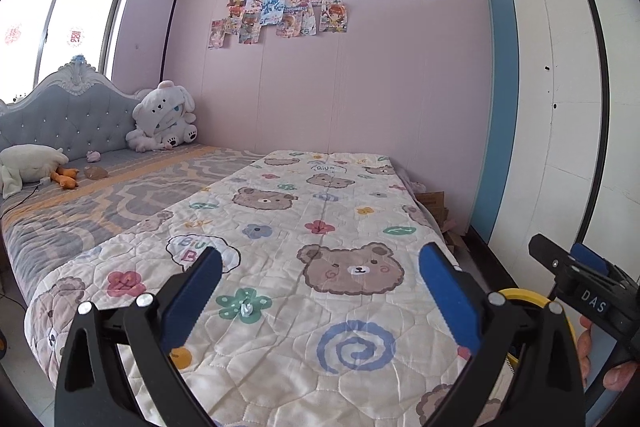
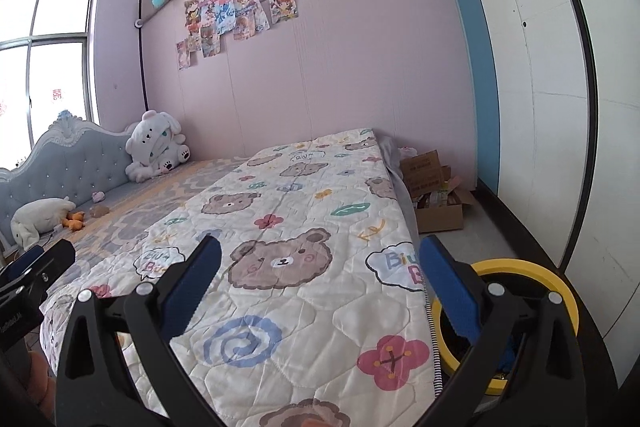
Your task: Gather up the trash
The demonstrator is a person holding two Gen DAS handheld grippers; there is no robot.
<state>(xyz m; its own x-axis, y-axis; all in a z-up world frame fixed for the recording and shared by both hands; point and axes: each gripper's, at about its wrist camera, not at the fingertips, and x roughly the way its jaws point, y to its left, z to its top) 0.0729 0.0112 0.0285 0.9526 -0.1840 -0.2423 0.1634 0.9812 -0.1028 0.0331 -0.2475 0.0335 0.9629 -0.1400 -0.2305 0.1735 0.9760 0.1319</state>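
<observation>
Both tongs are standing wide with nothing between their blue pads: the left tongs point(image 1: 320, 291) and right tongs point(image 2: 320, 287) are hanging above the foot of the bed's bear-print quilt point(image 1: 340, 219). A small crumpled pale scrap of trash point(image 1: 246, 308) is lying on that quilt, between the left pads. The round yellow-rimmed bin point(image 2: 520, 273) is standing on the floor just beside the quilt's right edge.

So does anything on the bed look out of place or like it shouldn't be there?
Yes: a small crumpled whitish scrap lies on the bear-print quilt, on a green flower, ahead of the open left gripper. It looks like litter. The right gripper is open too.
</observation>
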